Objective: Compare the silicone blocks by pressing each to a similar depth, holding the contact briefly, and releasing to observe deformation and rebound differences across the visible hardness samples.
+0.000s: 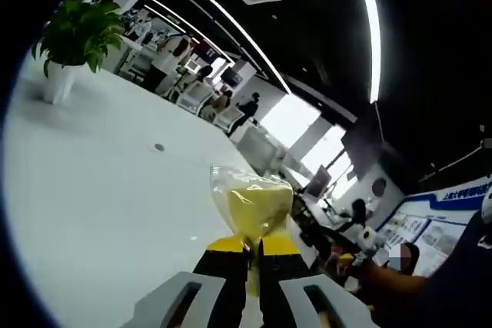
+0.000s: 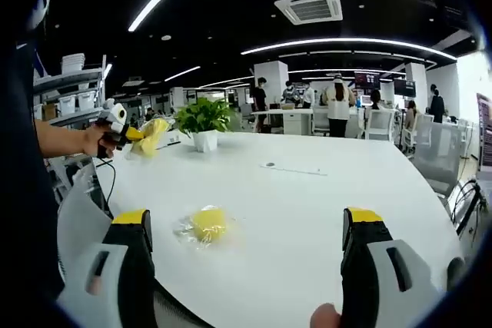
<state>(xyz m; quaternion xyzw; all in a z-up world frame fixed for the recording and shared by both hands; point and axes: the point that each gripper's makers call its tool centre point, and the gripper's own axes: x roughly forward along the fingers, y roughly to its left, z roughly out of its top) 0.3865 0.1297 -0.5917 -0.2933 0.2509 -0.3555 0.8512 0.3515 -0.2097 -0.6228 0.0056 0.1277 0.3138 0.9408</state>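
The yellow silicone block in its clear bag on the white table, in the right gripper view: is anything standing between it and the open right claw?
Nothing visible does. The bagged yellow silicone block lies alone on the white table, just ahead of the right claw, nearer its left jaw. Only bare tabletop separates them; the potted green plant stands far behind.

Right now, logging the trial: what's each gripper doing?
Left gripper: shut on a bagged yellow block, lifted.
Right gripper: open, empty, above another bagged block.

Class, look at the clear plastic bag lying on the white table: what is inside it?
Inside the clear plastic bag on the white table sits a yellow block. Its underside is hidden, and the crinkled plastic blurs its edges.
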